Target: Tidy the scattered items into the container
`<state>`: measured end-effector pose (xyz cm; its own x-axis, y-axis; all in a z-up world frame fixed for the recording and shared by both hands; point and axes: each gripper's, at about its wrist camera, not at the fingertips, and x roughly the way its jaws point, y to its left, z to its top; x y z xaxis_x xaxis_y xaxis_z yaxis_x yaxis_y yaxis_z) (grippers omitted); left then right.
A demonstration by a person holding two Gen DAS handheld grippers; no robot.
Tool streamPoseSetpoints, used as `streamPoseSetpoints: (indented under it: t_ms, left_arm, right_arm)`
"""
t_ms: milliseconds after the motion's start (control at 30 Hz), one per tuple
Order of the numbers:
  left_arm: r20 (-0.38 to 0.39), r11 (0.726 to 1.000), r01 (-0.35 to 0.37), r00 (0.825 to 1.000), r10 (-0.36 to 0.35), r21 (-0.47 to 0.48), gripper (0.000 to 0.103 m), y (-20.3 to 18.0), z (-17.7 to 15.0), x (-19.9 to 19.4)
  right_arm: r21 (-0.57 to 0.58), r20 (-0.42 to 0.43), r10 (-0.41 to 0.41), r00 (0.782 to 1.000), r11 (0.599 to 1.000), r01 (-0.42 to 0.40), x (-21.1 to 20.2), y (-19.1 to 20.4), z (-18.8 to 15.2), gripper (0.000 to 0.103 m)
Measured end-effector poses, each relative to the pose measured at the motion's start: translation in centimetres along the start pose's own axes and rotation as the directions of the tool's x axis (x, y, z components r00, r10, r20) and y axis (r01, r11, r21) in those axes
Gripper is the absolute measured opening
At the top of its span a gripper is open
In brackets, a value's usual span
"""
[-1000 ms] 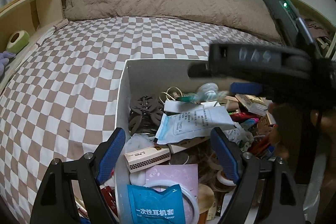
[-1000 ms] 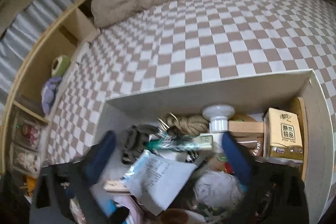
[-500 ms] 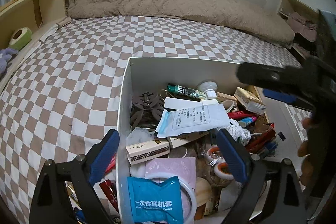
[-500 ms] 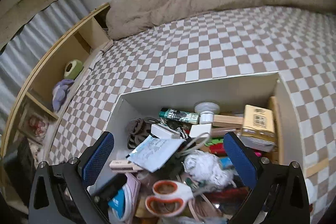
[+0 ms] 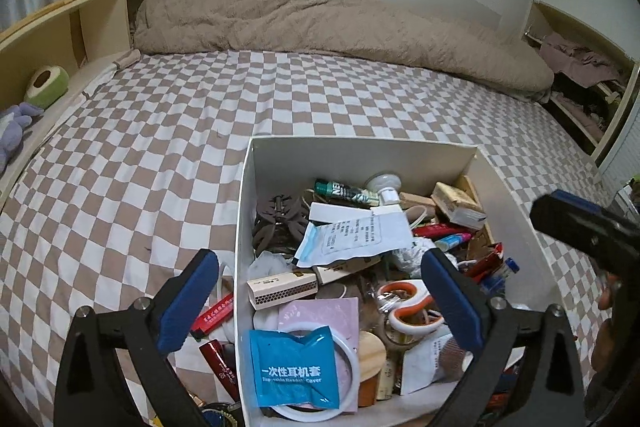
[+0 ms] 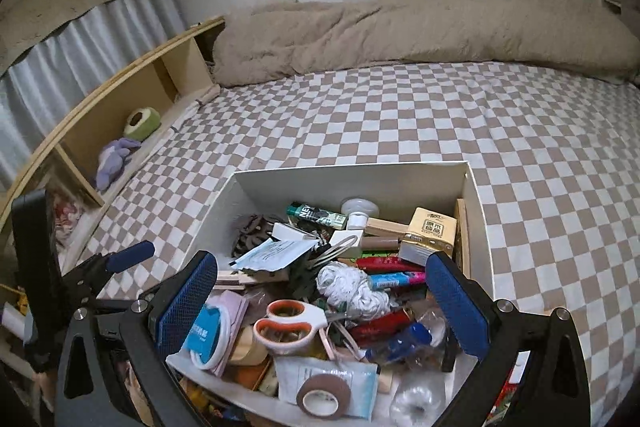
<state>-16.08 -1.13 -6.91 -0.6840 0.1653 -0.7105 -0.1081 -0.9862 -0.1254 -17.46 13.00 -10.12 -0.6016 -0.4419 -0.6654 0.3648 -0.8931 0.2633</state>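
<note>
White storage box (image 5: 360, 163) sits on the checkered bed, crammed full. Left view alone shows red packets (image 5: 212, 315) outside its left wall (unboxed). Left gripper (image 5: 320, 299) just spread, empty; right gripper (image 6: 322, 301) gaping, empty.

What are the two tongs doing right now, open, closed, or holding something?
Left tongs: open, having just widened, holding nothing, above the white box.
Right tongs: open, holding nothing.

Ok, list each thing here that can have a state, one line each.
left hand-held gripper: open, jaws have just been opening, pads press on nothing
right hand-held gripper: open, nothing gripped
white container: open-topped, heaped with clutter
scissors: blades hidden, lying in the container
red packets: on the bed outside the container
tape roll: lying flat
</note>
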Motion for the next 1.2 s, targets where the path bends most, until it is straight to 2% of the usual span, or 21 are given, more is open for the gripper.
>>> streamPoseSetpoints:
  t_ms: [267, 667, 867, 1200]
  left_arm:
    - [0.057, 1.0, 0.005, 0.998, -0.005, -0.005, 0.102, -0.2, 0.4, -2.5]
    - [0.115, 0.999, 0.023, 0.993, -0.026, 0.025, 0.102, -1.0, 0.5, -6.0]
    - [0.129, 0.997, -0.016, 0.992, 0.006, 0.071, 0.102, -1.5, -0.1, -7.3]
    - [0.144, 0.999, -0.015, 0.989, 0.007, 0.052, 0.102, -0.9, -1.2, -8.4]
  right_arm:
    - [-0.028, 0.061, -0.071, 0.996, 0.997, 0.072, -2.7, -0.5, -1.1, 0.103]
    - [-0.101, 0.154, -0.19, 0.97, 0.973, 0.207, -6.2, -0.4, -2.1, 0.103]
    - [-0.096, 0.173, -0.219, 0.96, 0.967, 0.237, -7.7, -0.7, -2.6, 0.103]
    - [-0.069, 0.204, -0.229, 0.952, 0.966, 0.248, -9.5, -1.5, -3.4, 0.103]
